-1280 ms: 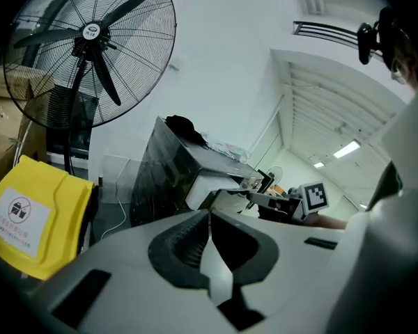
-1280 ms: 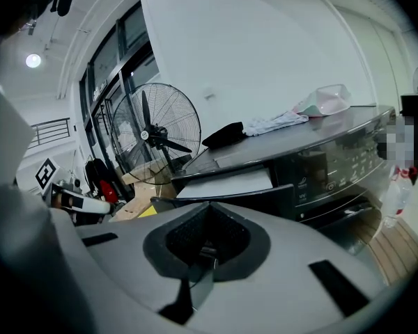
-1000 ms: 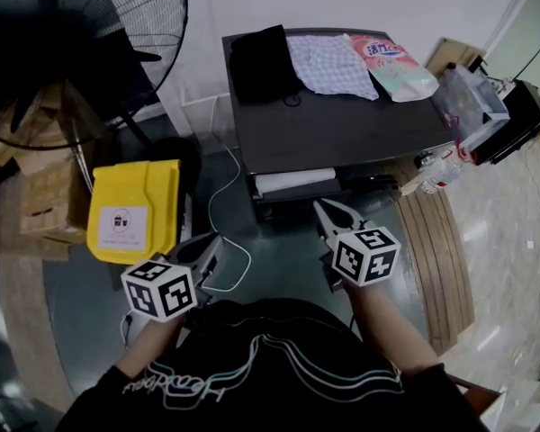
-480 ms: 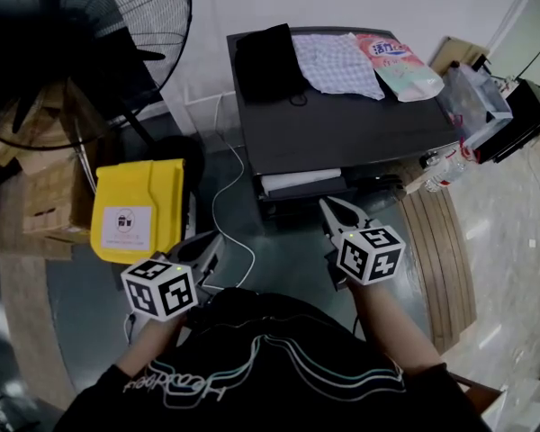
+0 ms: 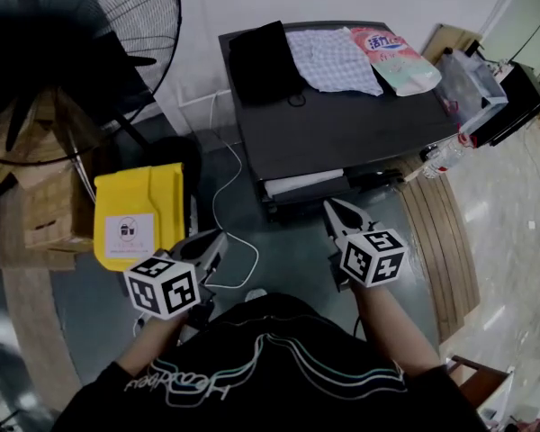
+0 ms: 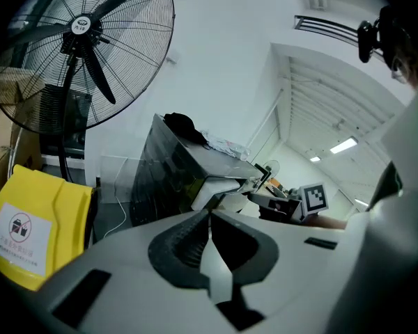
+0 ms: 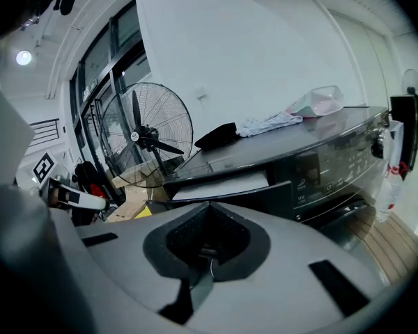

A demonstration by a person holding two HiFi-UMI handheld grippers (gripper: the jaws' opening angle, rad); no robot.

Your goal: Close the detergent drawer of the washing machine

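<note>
Head view: white-lined detergent drawer [image 5: 301, 184] juts open from the dark grey washing machine [image 5: 342, 124], near the right gripper [image 5: 339, 214]. Its fingers and those of the left gripper [image 5: 216, 243] are closed, empty. An off-centre push may skew and jam the drawer.

"What's right in front of the left gripper [image 6: 207, 216]?"

"Its two dark jaws are pressed together, with nothing in them. Past them stands a big dark grey washing machine [image 6: 160, 179]. A white detergent drawer [image 6: 214, 188] sticks out of its front."

"And on top?"

"A black cloth [image 6: 183, 125] and a light checked cloth [image 6: 226, 147], side by side."

"What's on the left?"

"A big round black wire fan [image 6: 90, 40]. Below it there's a flat yellow plastic thing with a white label [image 6: 28, 235]."
</note>
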